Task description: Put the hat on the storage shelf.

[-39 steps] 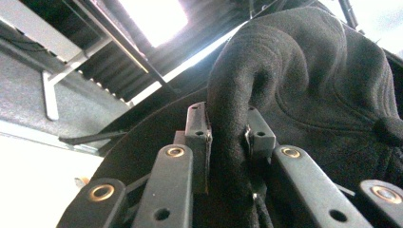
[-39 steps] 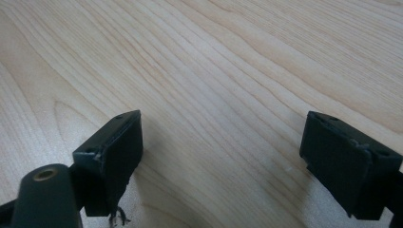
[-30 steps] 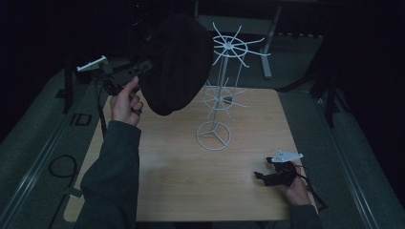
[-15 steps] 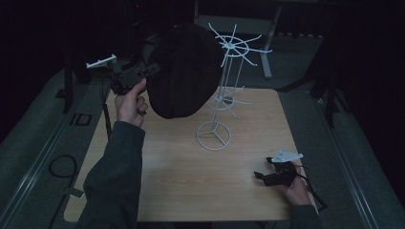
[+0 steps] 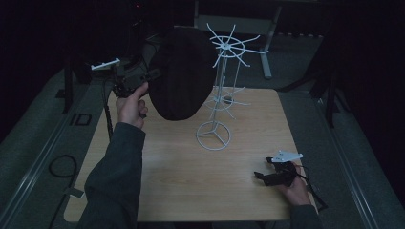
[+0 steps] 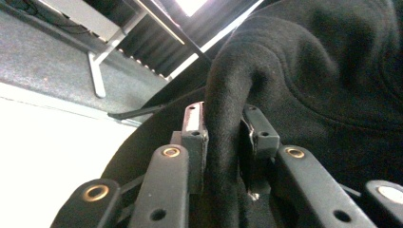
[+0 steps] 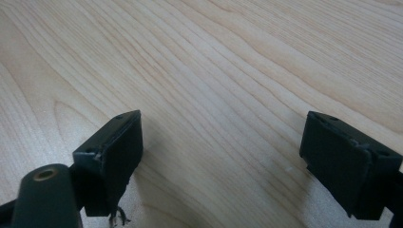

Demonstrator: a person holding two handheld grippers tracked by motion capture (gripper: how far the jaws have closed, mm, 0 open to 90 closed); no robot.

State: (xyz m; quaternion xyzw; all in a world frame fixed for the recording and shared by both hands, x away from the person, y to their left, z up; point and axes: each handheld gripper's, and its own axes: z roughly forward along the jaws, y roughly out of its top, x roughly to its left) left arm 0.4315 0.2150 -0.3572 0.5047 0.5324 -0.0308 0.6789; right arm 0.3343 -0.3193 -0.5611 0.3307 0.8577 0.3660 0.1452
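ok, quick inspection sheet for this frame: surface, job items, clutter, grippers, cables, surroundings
Surface: light wooden table, mostly bare.
Job's things: black hat held up in the air beside the top of the white wire rack, which stands on the table.
Clutter: nothing seen.
Grippers: left gripper has a fold of the hat between its jaws, which have just been opening; right gripper open, low over bare wood at the near right.
Cables: one trails from the right gripper over the table edge; a loop lies on the floor at left.
Surroundings: dark room, grey floor, a desk frame behind.
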